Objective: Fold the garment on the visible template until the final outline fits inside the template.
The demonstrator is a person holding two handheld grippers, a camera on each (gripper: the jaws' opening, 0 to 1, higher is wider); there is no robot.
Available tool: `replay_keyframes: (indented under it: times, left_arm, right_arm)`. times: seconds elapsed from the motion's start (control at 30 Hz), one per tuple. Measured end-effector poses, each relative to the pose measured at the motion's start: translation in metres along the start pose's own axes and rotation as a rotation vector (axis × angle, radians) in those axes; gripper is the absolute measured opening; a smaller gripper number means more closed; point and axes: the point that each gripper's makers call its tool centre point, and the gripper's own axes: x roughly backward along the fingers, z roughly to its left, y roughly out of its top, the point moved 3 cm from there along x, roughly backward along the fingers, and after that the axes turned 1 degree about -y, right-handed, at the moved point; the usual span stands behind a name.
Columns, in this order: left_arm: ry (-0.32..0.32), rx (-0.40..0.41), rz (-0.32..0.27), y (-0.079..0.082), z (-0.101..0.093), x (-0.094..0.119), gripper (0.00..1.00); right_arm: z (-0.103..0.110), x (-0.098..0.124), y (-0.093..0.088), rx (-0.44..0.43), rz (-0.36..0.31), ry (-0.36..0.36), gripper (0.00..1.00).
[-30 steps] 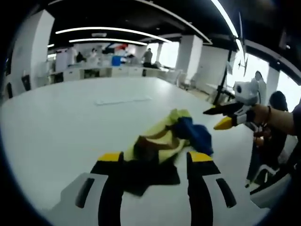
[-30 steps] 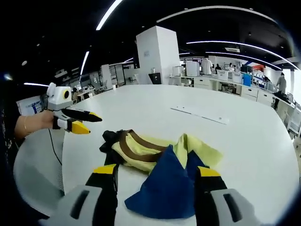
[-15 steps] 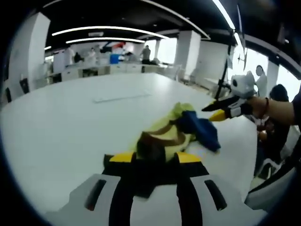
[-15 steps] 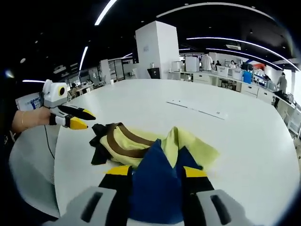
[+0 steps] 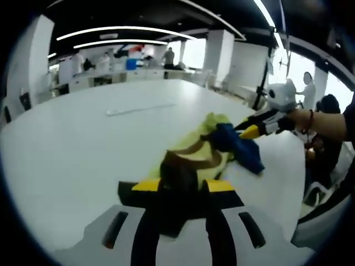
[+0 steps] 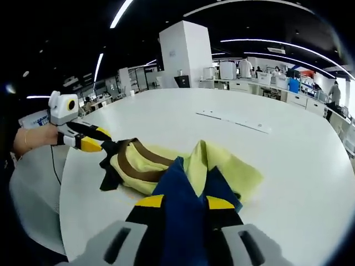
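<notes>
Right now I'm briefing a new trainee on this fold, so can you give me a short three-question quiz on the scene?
1. True or false: the left hand-held gripper is shut on the dark end of the garment.
2. Which colour of cloth does the right hand-held gripper pinch? A yellow, B blue, C brown.
3. Fill in: the garment lies on a ____ table.

Key: 1 true; 2 B; 3 white.
</notes>
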Motion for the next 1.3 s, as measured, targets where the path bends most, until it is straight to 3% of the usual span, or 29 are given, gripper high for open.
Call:
replay_keyframes:
  times: [0.2,0.43,0.77,1.07,1.3]
  left_arm:
    - [0.004,-0.044,0.023,-0.002,-0.002,-0.005,0.24]
    - [0.015,-0.043,0.056,-0.008,-0.001,-0.010,0.11]
    - [0.033,-0.035,0.066,-0.014,0.002,-0.012,0.01]
    - [0.063,-0.062,0.055,-0.010,0.005,-0.002,0.00]
    - [0.081,-0.072,0.009,0.000,0.006,0.012,0.00]
  right_arm:
    - [-0.004,-0.001,-0.004,0.010,0.016,-0.005,0.13]
    - [-0.006,-0.002,-0.006,0.009,0.024,-0.020,0.00]
    - [0.001,0.008,-0.004,-0.007,0.002,-0.029,0.00]
    - [0.008,0.023,0.001,-0.052,-0.037,-0.059,0.00]
    - [0.006,0.036,0.007,-0.055,-0.053,-0.085,0.00]
